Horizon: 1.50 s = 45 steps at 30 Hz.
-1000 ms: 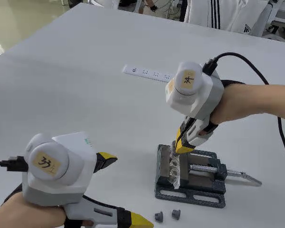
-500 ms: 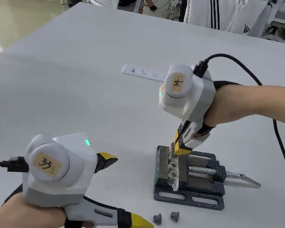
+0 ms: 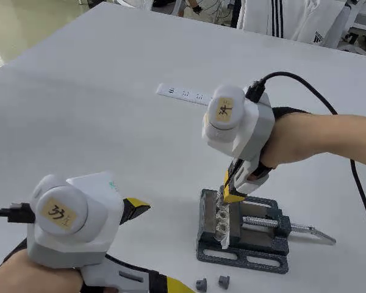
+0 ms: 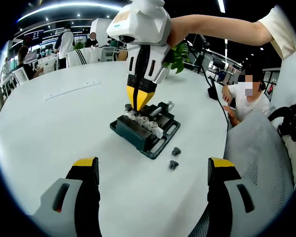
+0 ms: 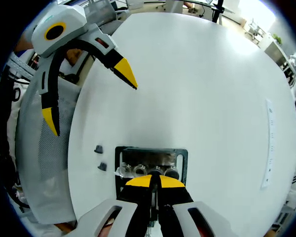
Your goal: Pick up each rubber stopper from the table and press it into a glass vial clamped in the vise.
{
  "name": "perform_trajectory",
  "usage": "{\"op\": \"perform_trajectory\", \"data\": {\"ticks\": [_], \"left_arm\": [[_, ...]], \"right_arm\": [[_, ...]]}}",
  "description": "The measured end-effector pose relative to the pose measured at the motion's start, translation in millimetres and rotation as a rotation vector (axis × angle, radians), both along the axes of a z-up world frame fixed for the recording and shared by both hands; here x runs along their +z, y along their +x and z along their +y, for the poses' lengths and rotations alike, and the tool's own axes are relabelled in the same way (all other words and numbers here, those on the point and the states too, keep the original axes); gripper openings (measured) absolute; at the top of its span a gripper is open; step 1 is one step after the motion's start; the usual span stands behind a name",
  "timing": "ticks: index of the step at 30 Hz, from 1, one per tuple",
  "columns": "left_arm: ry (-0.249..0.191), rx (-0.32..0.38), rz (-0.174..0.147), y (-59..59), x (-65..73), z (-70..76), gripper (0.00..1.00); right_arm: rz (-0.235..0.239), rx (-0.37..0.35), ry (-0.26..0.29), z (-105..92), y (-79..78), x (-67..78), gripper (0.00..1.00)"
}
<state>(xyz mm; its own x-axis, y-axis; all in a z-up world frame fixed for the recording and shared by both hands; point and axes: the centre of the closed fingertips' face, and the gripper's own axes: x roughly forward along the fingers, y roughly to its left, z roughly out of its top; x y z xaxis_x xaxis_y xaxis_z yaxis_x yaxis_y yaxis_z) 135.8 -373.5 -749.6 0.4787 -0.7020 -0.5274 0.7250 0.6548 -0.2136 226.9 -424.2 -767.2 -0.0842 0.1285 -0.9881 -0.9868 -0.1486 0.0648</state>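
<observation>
A dark vise (image 3: 250, 253) (image 4: 153, 138) (image 5: 119, 158) holds a row of glass vials (image 3: 222, 220) (image 4: 144, 121) (image 5: 130, 171). Dark stoppers (image 5: 164, 172) (image 4: 128, 106) sit in the vials at one end of the row. My right gripper (image 3: 234, 196) (image 4: 138, 102) (image 5: 155, 181) hangs over that end, jaws shut, tips just above a stoppered vial. Two loose grey stoppers (image 3: 211, 283) (image 4: 174, 158) (image 5: 100, 158) lie on the table beside the vise. My left gripper (image 3: 155, 244) (image 4: 153, 170) (image 5: 89, 98) is open near the front edge, holding nothing.
A white power strip (image 3: 189, 94) (image 4: 71, 90) (image 5: 269, 143) lies farther back on the white table. The vise's screw handle (image 3: 308, 231) sticks out to the right. A black cable (image 3: 335, 104) trails from my right gripper. A person (image 4: 246, 98) sits beyond the table.
My right gripper has shifted a little left and back along the vial row, staying shut over the vise. My left gripper has barely moved.
</observation>
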Motion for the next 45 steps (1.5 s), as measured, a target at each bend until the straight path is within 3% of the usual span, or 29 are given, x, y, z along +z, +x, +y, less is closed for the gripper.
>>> {"op": "perform_trajectory", "data": {"ticks": [11, 17, 23, 45], "left_arm": [[-0.005, 0.006, -0.001, 0.3, -0.9, 2.1, 0.91], [-0.012, 0.009, 0.004, 0.0, -3.4, 2.0, 0.9], [-0.013, 0.006, 0.007, 1.1, -5.4, 1.4, 0.9], [-0.018, 0.02, 0.014, -0.3, -7.0, 3.8, 0.9]], "right_arm": [[-0.004, 0.01, -0.026, -0.2, -0.5, -1.4, 0.0], [0.01, -0.019, -0.022, 0.9, 0.6, -2.4, 0.0], [-0.007, -0.001, -0.061, 2.2, -1.8, -2.2, 0.0], [-0.028, 0.012, -0.118, 4.9, -0.8, -4.2, 0.0]]}}
